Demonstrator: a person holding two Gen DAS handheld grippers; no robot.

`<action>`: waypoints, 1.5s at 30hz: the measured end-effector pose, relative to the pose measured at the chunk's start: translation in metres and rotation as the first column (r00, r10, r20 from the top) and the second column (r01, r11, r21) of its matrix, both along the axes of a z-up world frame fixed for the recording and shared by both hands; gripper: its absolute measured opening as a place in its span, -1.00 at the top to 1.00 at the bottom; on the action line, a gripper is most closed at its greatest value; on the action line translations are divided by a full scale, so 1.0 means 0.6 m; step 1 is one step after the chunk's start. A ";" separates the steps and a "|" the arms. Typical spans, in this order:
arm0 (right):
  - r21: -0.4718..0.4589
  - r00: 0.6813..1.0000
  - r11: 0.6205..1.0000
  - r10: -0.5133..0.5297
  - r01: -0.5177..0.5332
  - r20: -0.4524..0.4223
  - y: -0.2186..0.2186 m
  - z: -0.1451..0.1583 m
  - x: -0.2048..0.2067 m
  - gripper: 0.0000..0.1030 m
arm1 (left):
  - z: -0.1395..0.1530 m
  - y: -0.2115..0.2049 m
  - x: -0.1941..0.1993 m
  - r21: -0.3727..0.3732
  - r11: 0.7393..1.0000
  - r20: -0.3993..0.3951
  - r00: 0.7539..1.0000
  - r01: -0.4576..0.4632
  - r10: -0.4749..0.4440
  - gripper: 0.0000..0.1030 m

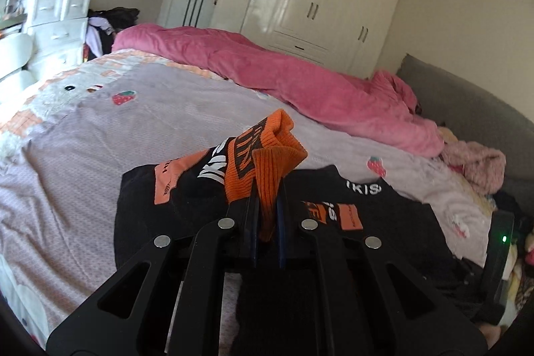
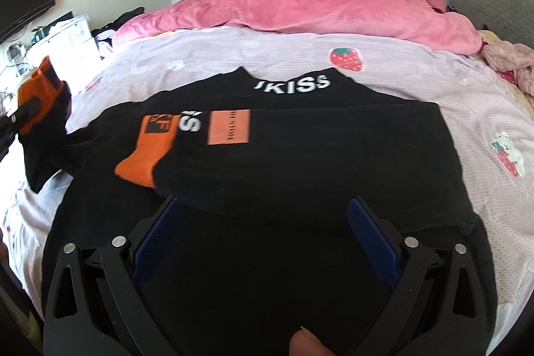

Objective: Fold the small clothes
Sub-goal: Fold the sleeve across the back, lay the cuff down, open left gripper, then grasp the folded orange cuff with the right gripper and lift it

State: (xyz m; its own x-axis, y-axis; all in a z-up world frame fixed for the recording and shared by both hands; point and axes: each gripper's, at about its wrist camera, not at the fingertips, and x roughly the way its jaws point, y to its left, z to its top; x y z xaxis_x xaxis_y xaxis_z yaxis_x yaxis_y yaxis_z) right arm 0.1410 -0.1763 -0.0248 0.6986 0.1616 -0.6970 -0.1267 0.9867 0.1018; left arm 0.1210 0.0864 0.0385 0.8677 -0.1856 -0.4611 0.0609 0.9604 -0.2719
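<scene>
Left wrist view: left tongs (image 1: 267, 206) clenched on the orange cuff (image 1: 267, 186) of the black top's sleeve, lifted over the bed (image 1: 83, 139); the thin pinch could slip. Right wrist view: right tongs (image 2: 263, 239) released above the black top (image 2: 300, 155) lying flat; an uneven sleeve pull could drag the top askew.

Black top with orange cuffs, part-folded on the bed.

Black garment (image 2: 300, 162) lies flat on the lilac bedsheet, neck away from camera, white "KISS" lettering at collar, orange patch on chest. One sleeve folded across the front, its orange ribbed cuff (image 2: 140, 165) resting on the body. Other sleeve's orange cuff (image 1: 267, 162) lifted off the bed, pinched upright.
</scene>
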 end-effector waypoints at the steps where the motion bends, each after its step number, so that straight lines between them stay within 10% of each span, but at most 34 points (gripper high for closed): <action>1: 0.002 1.000 1.000 -0.007 0.007 -0.001 -0.004 0.000 0.001 -0.91 | -0.007 -0.012 0.004 0.022 1.000 -0.009 1.000 0.020 -0.020 0.95; 19: 0.025 0.998 0.998 -0.051 0.051 -0.024 -0.031 -0.003 0.007 -0.91 | -0.049 -0.046 0.022 -0.075 0.972 -0.118 0.966 0.224 -0.231 0.46; 36: 0.223 0.971 0.954 0.223 -0.201 -0.080 0.112 0.012 -0.001 -0.91 | -0.039 0.083 0.029 0.029 0.991 -0.166 0.977 -0.134 0.137 -0.08; 43: 0.396 0.937 0.891 0.309 -0.224 -0.166 0.166 -0.001 0.036 -0.90 | -0.048 0.138 0.026 -0.050 0.978 -0.208 0.960 -0.200 0.186 -0.11; 45: 0.438 0.928 0.872 0.324 -0.218 -0.183 0.174 -0.006 0.050 -0.63 | -0.047 0.142 0.025 -0.060 0.977 -0.208 0.960 -0.205 0.188 -0.14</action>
